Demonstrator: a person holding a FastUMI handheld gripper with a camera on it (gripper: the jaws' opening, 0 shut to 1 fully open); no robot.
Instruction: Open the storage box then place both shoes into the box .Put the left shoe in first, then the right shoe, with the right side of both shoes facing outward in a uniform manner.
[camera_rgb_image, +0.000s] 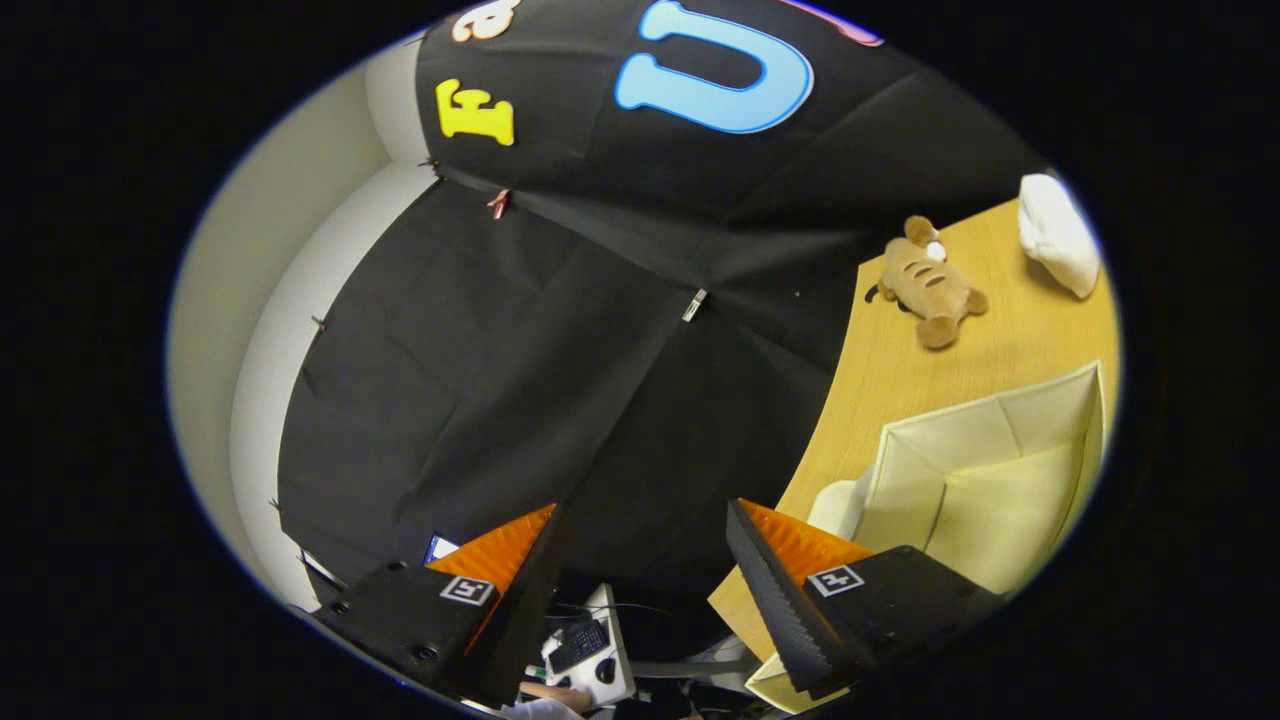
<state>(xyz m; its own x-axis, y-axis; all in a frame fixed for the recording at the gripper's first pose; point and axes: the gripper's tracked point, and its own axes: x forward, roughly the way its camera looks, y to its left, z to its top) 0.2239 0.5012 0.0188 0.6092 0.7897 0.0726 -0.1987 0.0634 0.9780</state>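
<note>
Your fingers (640, 590) stand apart with nothing between them, aimed mostly at the black cloth wall (520, 380) of the booth. The cream fabric storage box (985, 480), a soft folding cube with creased panels, sits on the light wooden counter (900, 370) just beyond and beside your right finger, its open mouth turned towards you so you look onto its pale inner walls and its folded flaps. You cannot tell its long axis from here. Farther along the counter, well apart from the box, lies a brown striped plush toy animal (925, 285), and past it a white crumpled cloth bundle (1055, 235). Beneath your fingers, a hand (555, 693) rests near a dark keyboard (580, 645).
</note>
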